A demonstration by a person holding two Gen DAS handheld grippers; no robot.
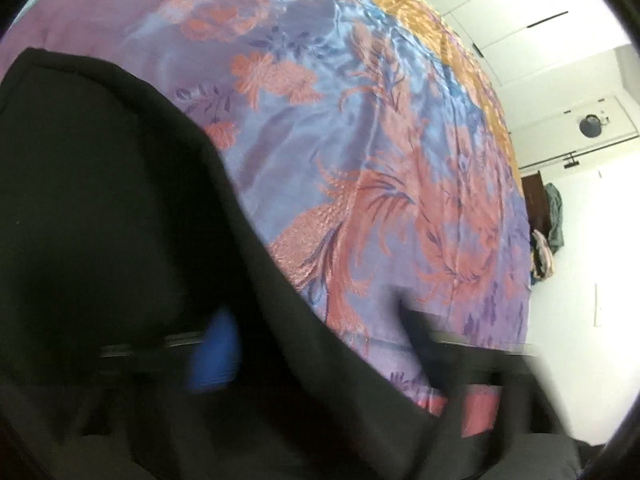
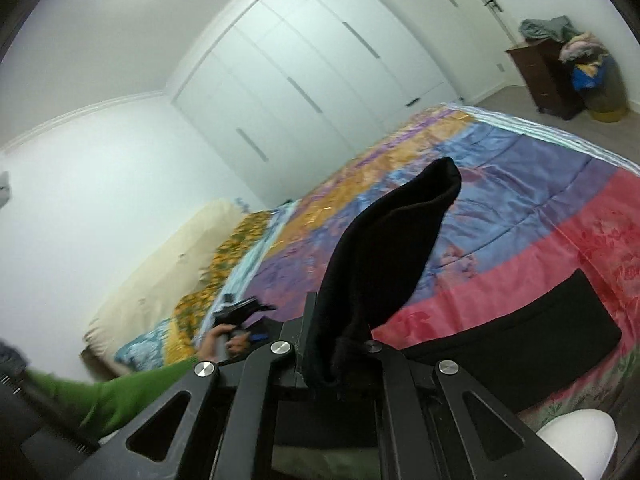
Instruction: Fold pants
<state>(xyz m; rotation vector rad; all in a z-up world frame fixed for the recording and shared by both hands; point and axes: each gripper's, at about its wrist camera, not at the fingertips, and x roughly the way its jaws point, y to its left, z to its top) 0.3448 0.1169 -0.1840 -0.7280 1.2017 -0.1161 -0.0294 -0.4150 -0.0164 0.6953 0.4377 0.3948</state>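
Pinching a bunched edge of the black pants (image 2: 392,240) tight between the closed jaws of the right gripper (image 2: 332,348), with the cloth standing up from the grip as a dark flap above the bedspread (image 2: 520,184). Leaving the rest of the garment lying as a flat black band on the pink strip of the cover, just to the right of the claw. Showing, far to the left in the right wrist view, a hand (image 2: 224,344) in a green sleeve (image 2: 120,392) gripping the left gripper (image 2: 240,310) over the bed. Filling the lower left of the left wrist view with black cloth draped over blurred fingers, so not telling whether that claw is gripping anything or how far apart its jaws are standing.
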